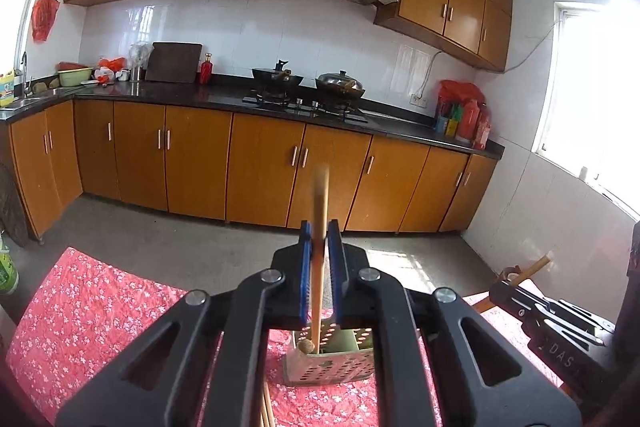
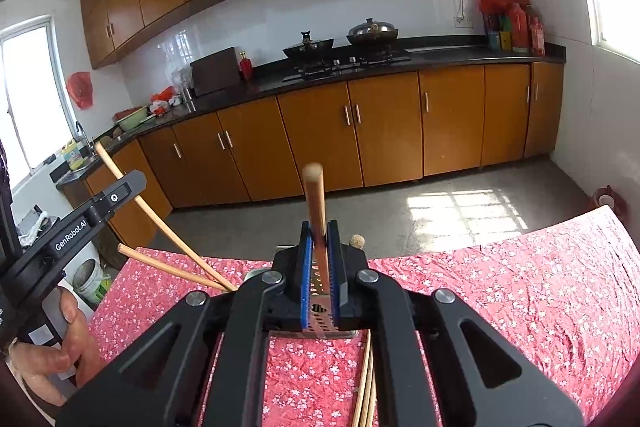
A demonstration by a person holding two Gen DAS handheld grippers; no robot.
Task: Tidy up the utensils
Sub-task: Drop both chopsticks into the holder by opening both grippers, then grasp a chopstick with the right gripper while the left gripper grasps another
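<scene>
- Left wrist view: a table under a red floral-print cloth point(image 1: 100, 307) spreads below and to the left of the fingers. Beyond their tips, orange wooden kitchen cabinets point(image 1: 200, 163) under a dark counter fill the background.
- A pale green perforated utensil holder point(image 1: 332, 359), a box-shaped caddy, stands on the cloth directly beneath the left gripper point(image 1: 320, 251), seen through the gap between its arms.
- The left gripper's blue-padded fingers point(image 1: 305, 267) are clenched on a long light wooden chopstick point(image 1: 319, 227). The stick runs upright between the pads, and its lower end appears to dip into the holder's open top beside a small brown knob.
- The right gripper point(image 2: 319, 259), in its own view, likewise clamps a second wooden chopstick point(image 2: 316, 203) upright, with the same holder's punched wall point(image 2: 320, 315) just under its fingertips.
- From the right wrist view, two chopsticks slant out of the holder to the left of the fingers; one passes through the left gripper's tool body.
- Loose chopsticks point(image 2: 366, 387) lie on the cloth below the right fingers, nearer the camera.
- Step in hand, as I judge it: dropping chopsticks into the holder, both hands at once.
- Next move calls for holding each stick over an open compartment, lowering it until the tip is well inside, then releasing. Risk: a stick catching the rim and tipping out.
</scene>
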